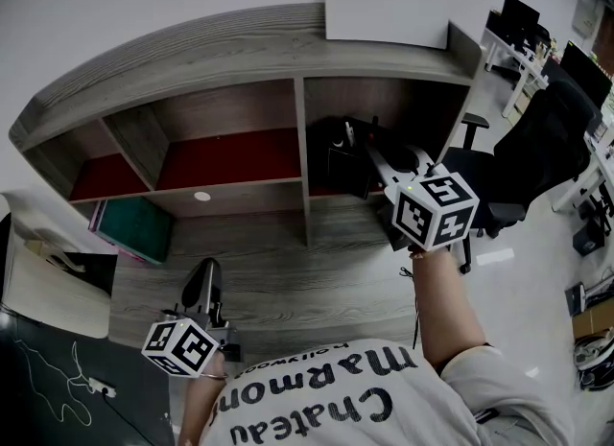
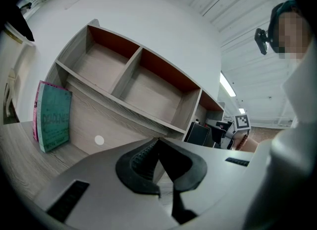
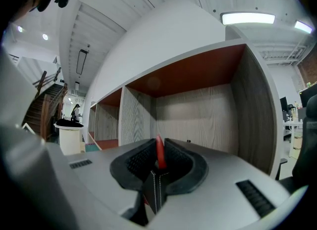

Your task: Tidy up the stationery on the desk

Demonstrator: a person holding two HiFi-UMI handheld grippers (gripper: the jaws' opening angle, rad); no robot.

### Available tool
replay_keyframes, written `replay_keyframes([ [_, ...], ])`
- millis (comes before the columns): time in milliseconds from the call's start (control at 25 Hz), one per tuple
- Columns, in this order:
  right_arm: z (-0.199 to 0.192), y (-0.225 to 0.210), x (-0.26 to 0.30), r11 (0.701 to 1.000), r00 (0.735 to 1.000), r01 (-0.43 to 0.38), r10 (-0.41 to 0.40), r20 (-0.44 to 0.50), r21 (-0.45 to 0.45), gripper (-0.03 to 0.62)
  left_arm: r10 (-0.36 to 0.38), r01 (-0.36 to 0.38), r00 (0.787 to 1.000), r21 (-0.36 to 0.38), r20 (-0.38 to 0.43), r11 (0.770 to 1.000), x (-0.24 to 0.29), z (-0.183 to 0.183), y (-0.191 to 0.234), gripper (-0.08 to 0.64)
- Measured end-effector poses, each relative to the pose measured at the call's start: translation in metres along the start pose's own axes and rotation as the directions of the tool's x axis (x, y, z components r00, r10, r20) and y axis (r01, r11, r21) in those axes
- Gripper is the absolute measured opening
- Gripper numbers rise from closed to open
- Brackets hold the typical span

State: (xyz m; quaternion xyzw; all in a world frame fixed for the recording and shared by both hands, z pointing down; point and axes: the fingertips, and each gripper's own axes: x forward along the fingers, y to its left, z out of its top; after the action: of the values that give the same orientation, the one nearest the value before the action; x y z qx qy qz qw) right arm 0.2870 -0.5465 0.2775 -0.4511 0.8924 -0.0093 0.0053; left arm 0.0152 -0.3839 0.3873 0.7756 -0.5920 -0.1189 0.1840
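The black stitched case (image 3: 154, 190), a red tip (image 3: 159, 147) poking from its top, looks light, thin and a little floppy. It is probably best pinched across its flat sides near the upper edge, as it is now. The right tongs (image 3: 159, 161) are clenched on it, part-open to its thickness, inside the shelf's right bay (image 1: 384, 108) at 2 o'clock. The left tongs (image 2: 158, 147) are closed and empty, at 7 o'clock above the tabletop (image 1: 269, 281).

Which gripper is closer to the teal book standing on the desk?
Left. The left gripper is in front of the teal book, slightly right; the right gripper reaches into the rightmost shelf compartment.
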Motion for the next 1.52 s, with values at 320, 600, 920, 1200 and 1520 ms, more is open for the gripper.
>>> replay_keyframes([
  [320, -0.005, -0.002, 0.001, 1.0, 1.0, -0.001, 0.001, -0.007, 0.013, 0.061, -0.002, 0.002, 1.0, -0.005, -0.001, 1.0, 0.002, -0.001, 0.0, 0.014],
  [600, -0.011, -0.002, 0.002, 1.0, 1.0, -0.003, 0.003, -0.02, 0.018, 0.063, -0.004, 0.004, 1.0, -0.008, 0.001, 1.0, 0.003, -0.001, 0.001, 0.014],
  [920, -0.012, -0.002, 0.001, 0.999, 0.999, 0.021, -0.02, -0.025, 0.028, 0.064, -0.015, 0.015, 1.0, -0.01, 0.006, 1.0, 0.002, 0.002, 0.004, 0.014],
  [1200, -0.012, -0.002, -0.002, 0.994, 0.998, 0.049, -0.046, -0.032, 0.099, 0.071, -0.035, 0.035, 0.999, -0.009, 0.006, 0.999, -0.003, 0.008, 0.01, 0.014],
  [1520, -0.003, 0.002, -0.013, 0.985, 0.992, 0.129, -0.126, -0.031, 0.118, 0.091, -0.074, 0.074, 0.997, -0.011, 0.006, 0.997, -0.014, 0.022, 0.026, 0.014],
])
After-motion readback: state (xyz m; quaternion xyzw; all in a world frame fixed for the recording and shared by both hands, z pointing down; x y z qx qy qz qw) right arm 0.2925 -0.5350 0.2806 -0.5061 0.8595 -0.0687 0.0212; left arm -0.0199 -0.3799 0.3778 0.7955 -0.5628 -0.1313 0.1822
